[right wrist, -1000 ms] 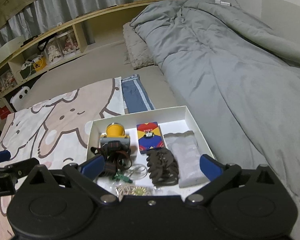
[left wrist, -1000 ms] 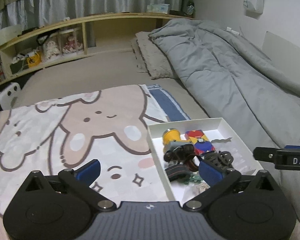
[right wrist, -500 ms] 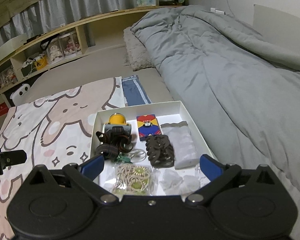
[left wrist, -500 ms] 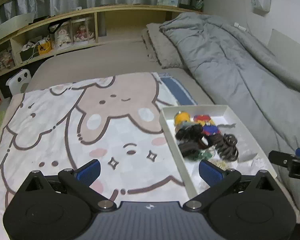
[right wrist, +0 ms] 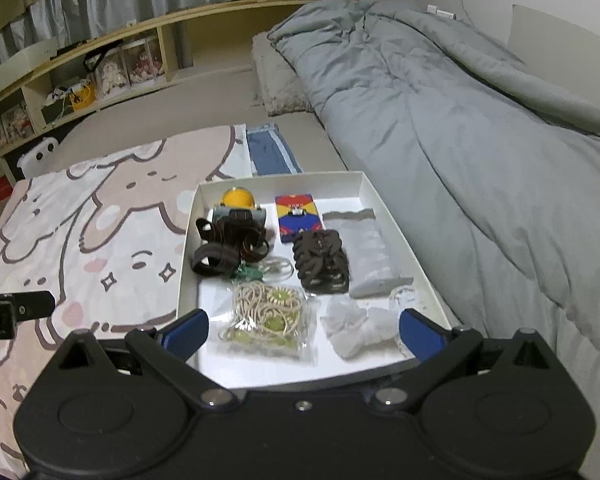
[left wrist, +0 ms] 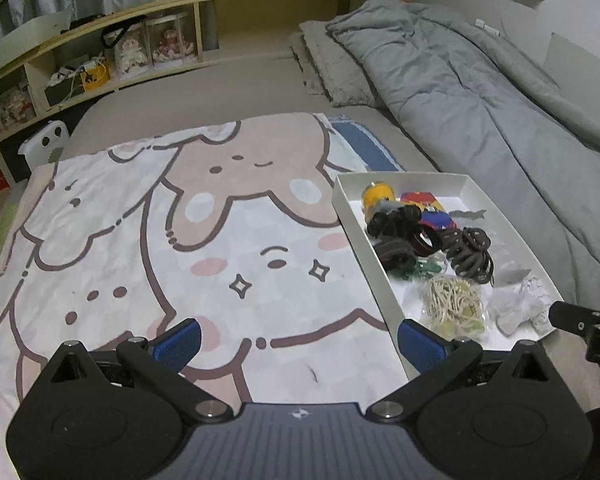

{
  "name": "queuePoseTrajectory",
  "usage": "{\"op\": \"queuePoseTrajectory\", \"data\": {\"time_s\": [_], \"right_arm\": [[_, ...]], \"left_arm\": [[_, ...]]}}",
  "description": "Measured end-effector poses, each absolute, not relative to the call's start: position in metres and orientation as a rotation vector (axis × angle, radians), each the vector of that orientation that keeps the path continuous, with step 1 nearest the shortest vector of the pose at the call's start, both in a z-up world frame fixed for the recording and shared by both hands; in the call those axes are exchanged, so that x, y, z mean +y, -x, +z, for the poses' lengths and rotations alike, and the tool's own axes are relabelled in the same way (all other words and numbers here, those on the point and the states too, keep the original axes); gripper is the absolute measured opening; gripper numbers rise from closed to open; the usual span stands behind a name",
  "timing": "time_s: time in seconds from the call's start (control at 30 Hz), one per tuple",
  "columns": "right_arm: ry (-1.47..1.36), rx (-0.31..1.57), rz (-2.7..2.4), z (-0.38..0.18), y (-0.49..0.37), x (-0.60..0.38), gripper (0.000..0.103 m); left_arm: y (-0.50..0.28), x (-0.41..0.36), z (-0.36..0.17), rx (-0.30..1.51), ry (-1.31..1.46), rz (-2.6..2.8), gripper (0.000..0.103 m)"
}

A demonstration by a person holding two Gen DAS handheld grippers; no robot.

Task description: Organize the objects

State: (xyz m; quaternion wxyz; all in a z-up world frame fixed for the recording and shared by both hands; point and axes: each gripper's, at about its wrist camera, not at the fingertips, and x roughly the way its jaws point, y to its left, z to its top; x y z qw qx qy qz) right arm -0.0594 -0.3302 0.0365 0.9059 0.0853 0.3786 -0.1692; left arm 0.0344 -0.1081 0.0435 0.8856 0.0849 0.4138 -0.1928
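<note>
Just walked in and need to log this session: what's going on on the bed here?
A person is sorting small items kept in a white tray on a cartoon blanket. Both grippers are open and empty. The right hand-held gripper hovers over the tray's near end, above a bag of beaded cord. The left hand-held gripper hangs over the blanket beside the tray. Hair ties, a yellow-topped item and a card box lie inside, untouched.

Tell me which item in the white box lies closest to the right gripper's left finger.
The clear bag of beige cord. It lies at the near end of the white box, beside that finger; the others lie farther off.
</note>
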Motion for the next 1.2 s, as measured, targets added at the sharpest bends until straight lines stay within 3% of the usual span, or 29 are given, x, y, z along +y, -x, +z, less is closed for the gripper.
{"op": "queuePoseTrajectory", "data": {"time_s": [1.2], "right_arm": [[-0.186, 0.812, -0.356, 0.0273, 0.0554, -0.3315, 0.103]], "left_arm": [[-0.0345, -0.1088, 0.0343, 0.874, -0.172, -0.377, 0.103]]}}
